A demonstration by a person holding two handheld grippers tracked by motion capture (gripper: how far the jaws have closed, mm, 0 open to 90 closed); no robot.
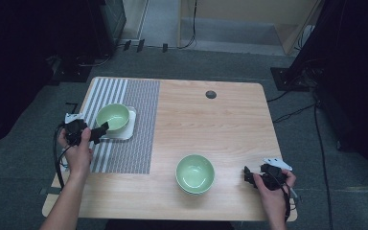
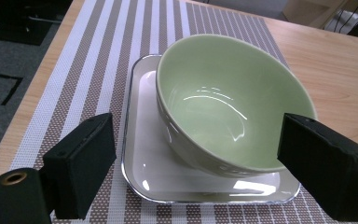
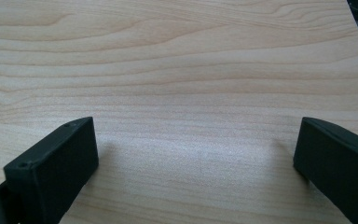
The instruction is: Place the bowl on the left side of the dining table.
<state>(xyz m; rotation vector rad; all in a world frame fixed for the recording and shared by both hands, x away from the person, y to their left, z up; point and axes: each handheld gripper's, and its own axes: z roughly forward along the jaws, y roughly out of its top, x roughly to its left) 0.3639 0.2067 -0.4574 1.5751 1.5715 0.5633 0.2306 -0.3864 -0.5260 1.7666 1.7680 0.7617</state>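
Note:
A pale green bowl (image 1: 112, 116) (image 2: 228, 102) sits tilted on a white square plate (image 1: 128, 128) (image 2: 149, 163), which lies on a striped placemat (image 1: 139, 129) (image 2: 107, 60) at the table's left. My left gripper (image 1: 100, 130) (image 2: 200, 168) is open just in front of the plate, its jaws wide on either side of the bowl's near rim, touching nothing. A second green bowl (image 1: 195, 173) stands near the front edge. To its right, my right gripper (image 1: 247, 175) (image 3: 196, 163) is open low over bare wood, with nothing between its jaws.
The wooden table (image 1: 220, 124) has a round dark cable hole (image 1: 211, 94) at the back. Cables (image 1: 292, 112) run across the grey floor on the right, and dark equipment stands at both sides of the room.

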